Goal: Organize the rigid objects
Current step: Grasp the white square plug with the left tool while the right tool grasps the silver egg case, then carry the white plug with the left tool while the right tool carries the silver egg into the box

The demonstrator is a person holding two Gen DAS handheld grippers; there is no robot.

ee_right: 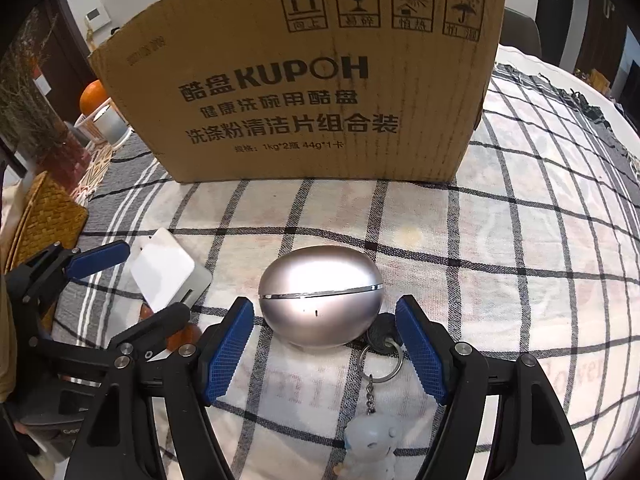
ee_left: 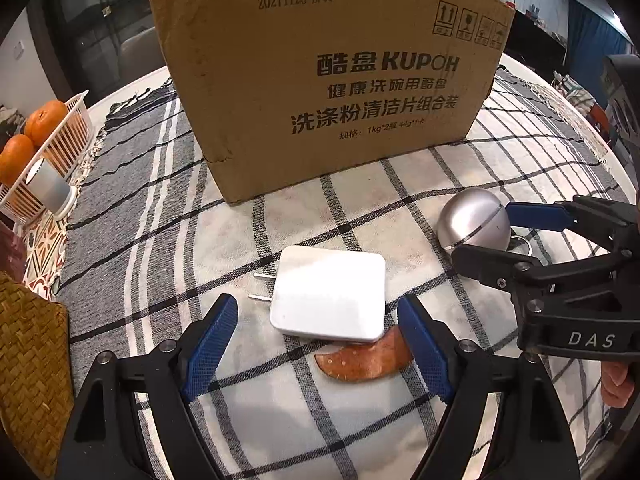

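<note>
A white plug charger (ee_left: 329, 293) lies flat on the checked cloth, its prongs pointing left, partly on top of a brown curved piece (ee_left: 362, 360). My left gripper (ee_left: 320, 350) is open, its blue pads on either side of the charger's near end. A silver egg-shaped case (ee_right: 320, 306) lies to the right, with a key ring and small figure keychain (ee_right: 374, 436) beside it. My right gripper (ee_right: 326, 354) is open, its pads flanking the silver case; it also shows in the left wrist view (ee_left: 516, 236). A tall cardboard box (ee_left: 320, 76) stands behind both.
A white basket (ee_left: 60, 144) with oranges and a tape roll (ee_left: 48, 188) stand at the far left. A woven mat (ee_left: 28, 360) lies at the near left. The checked cloth (ee_right: 520, 240) covers the round table.
</note>
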